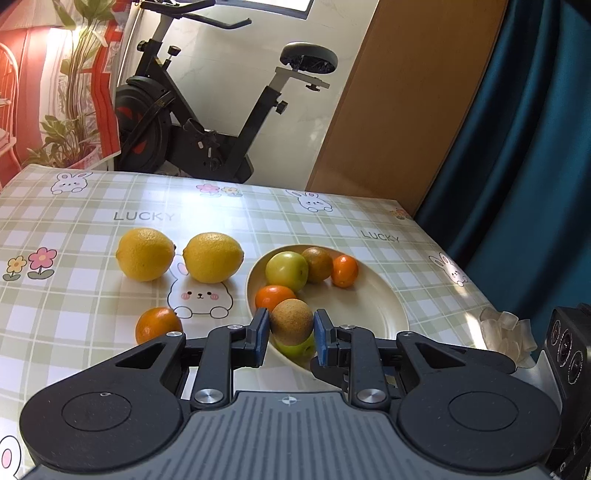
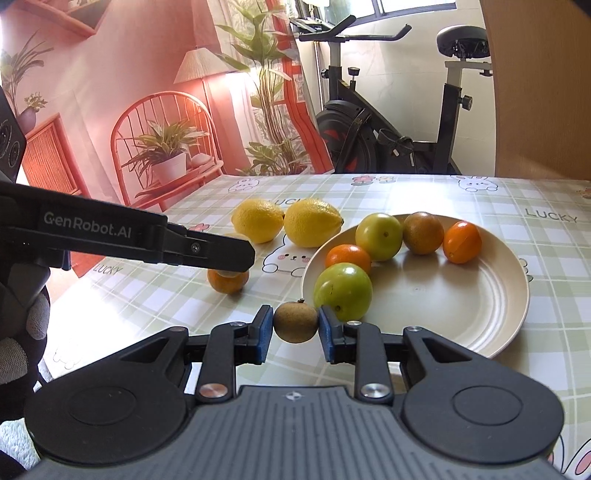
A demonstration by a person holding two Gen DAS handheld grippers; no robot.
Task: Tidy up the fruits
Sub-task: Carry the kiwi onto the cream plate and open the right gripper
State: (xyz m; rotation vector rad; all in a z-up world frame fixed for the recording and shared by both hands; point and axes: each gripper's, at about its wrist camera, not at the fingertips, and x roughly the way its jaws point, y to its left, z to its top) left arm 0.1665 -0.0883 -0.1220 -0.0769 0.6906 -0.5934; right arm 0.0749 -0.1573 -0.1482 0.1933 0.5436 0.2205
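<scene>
Left wrist view shows our left gripper [image 1: 291, 334] clamping a brown fruit [image 1: 291, 321] and, in the right wrist view, the right gripper [image 2: 295, 328] another [image 2: 295, 322], both likely bound for the plate [image 2: 461, 317].

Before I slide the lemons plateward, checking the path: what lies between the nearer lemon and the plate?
Bare tablecloth between lemon and plate, in both views.

You get bright daylight from the window [image 2: 413, 5] at the back; it glares white off the glossy tablecloth [image 1: 207, 206] and throws soft shadows toward you under the fruit. Both views are sharp, and the fisheye bends the curtain [image 1: 535, 147] and the edges.
</scene>
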